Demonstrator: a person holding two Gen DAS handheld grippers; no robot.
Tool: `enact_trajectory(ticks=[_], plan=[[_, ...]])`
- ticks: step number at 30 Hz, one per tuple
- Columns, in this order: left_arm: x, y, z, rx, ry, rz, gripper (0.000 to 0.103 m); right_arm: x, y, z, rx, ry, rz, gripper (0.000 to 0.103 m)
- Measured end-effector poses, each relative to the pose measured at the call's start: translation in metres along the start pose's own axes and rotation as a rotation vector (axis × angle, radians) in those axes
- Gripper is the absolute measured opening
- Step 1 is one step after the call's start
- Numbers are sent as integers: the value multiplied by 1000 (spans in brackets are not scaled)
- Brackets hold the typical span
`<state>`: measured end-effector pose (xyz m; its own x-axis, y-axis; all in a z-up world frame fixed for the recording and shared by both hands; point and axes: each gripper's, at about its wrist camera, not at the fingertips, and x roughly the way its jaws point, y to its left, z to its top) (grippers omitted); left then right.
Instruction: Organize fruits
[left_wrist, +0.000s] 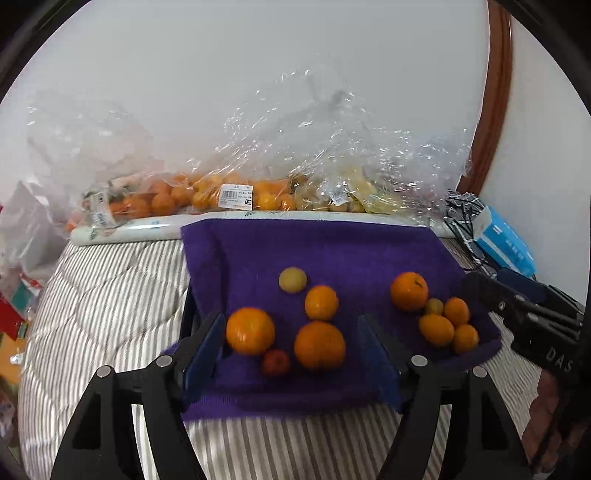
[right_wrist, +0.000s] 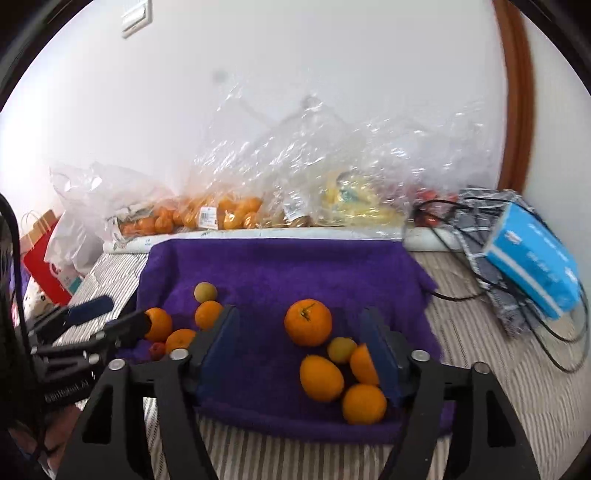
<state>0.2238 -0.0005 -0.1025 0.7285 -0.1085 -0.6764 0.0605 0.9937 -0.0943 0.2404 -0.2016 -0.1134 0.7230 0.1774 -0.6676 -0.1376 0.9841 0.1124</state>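
A purple towel (left_wrist: 332, 251) lies on a striped bedspread and carries two groups of fruit. The left group has three oranges (left_wrist: 250, 331), a pale yellow fruit (left_wrist: 292, 280) and a small red fruit (left_wrist: 276, 362). The right group has a large orange (left_wrist: 409, 291) and several small oranges (left_wrist: 436, 329). My left gripper (left_wrist: 291, 354) is open around the left group, holding nothing. My right gripper (right_wrist: 303, 350) is open over the right group (right_wrist: 321, 377), with the large orange (right_wrist: 308, 322) between its fingers, untouched. Each gripper shows in the other's view, the right one in the left wrist view (left_wrist: 532, 314) and the left one in the right wrist view (right_wrist: 103, 321).
Clear plastic bags of oranges (left_wrist: 207, 195) and yellow fruit (left_wrist: 362, 192) lie against the wall behind a white roll (left_wrist: 147, 229). A blue tissue pack (right_wrist: 532, 258) and black cables (right_wrist: 461, 229) sit at the right. Paper bags (right_wrist: 44, 258) stand at the left.
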Motion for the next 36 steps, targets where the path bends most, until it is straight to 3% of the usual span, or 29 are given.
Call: enact_trajectory(ticks=[4, 11, 13, 21, 24, 36], plan=[[-31, -6, -12, -11, 1, -20, 75, -35, 2, -7, -4, -3, -25, 72], [-97, -17, -42, -10, -79, -13, 81, -102, -6, -31, 17, -32, -51, 72], [-115, -20, -50, -3, -103, -20, 83, -119, -9, -38, 32, -39, -56, 81], [-172, -44, -79, 49, -174, 48, 86, -186, -16, -71, 22, -108, -37, 98], [-190, -50, -85, 47, -190, 40, 88, -207, -14, -80, 2, -140, -48, 103], [-237, -60, -104, 18, -246, 52, 92, -258, -11, -102, 6, -168, -66, 103]])
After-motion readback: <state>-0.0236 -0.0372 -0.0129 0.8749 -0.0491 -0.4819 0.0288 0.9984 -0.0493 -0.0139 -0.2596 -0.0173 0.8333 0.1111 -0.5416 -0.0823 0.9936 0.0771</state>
